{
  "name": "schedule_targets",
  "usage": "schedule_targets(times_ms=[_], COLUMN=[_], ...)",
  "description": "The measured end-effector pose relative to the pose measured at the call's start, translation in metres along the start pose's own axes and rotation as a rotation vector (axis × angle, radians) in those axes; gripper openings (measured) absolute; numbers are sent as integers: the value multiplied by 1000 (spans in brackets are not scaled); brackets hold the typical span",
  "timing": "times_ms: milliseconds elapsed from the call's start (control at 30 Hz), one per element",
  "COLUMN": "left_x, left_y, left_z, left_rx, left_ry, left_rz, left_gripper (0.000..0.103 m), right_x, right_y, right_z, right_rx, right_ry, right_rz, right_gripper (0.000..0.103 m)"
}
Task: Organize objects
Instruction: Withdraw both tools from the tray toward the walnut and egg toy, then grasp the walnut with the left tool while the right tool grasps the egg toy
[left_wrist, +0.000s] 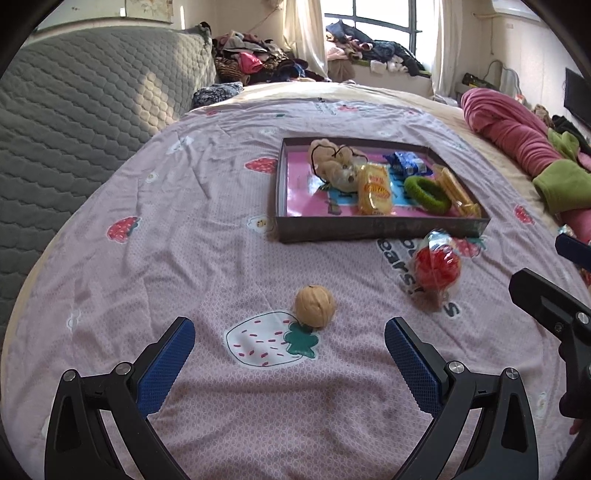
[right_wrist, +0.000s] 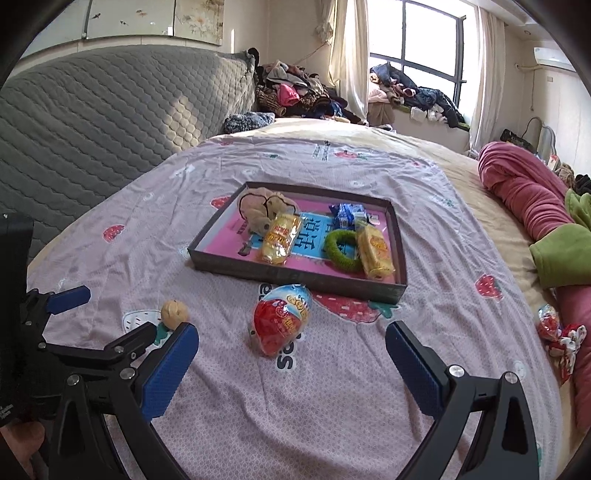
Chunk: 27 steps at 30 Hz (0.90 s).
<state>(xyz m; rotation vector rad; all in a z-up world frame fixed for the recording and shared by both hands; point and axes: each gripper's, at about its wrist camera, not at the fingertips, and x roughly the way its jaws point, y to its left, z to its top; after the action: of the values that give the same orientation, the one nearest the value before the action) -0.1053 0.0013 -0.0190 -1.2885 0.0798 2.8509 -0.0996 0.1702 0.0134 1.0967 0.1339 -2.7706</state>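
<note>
While the left gripper hangs low over the pink strawberry-print bedsheet, its blue-padded jaws stand wide apart and hold nothing; a round tan walnut lies on the sheet just beyond and between them, touching neither. Farther off and to the right rests a red snack packet in clear wrap, near the front wall of a shallow dark cardboard tray with a pink printed floor. Inside the tray sit a beige plush toy at the far left, a yellow snack packet in the middle, a blue wrapped packet behind it, a green fuzzy ring to the right, and another yellow packet along the right wall. From the right wrist, the right gripper is likewise spread wide and empty, with the red packet lying just ahead between its fingers, untouched. At the left edge the other gripper shows, the walnut between its fingers. The tray lies beyond the red packet, and a rolled pink blanket sits on the far right of the bed.
</note>
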Motion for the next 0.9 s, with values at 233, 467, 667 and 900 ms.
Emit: schedule_targets(times_ms=[233,467,667,900], left_x=[25,46,58,70], left_y=[-3,-1,-2,-6], left_z=[-5,-3,0,3], left_rx=[1,-4,-2,1], left_ry=[27,51,62,69], left_rz=[-13,-14,-11,-15], left_gripper=[102,102,102,102], right_x=[30,58,80,98], right_y=[2,2,1,0], right_z=[0,1,-2,-1], right_rx=[16,22,30,32], right_ry=[35,70,101,116], right_rz=[-13,-32,-38,-66], right_gripper=[102,102,102,102])
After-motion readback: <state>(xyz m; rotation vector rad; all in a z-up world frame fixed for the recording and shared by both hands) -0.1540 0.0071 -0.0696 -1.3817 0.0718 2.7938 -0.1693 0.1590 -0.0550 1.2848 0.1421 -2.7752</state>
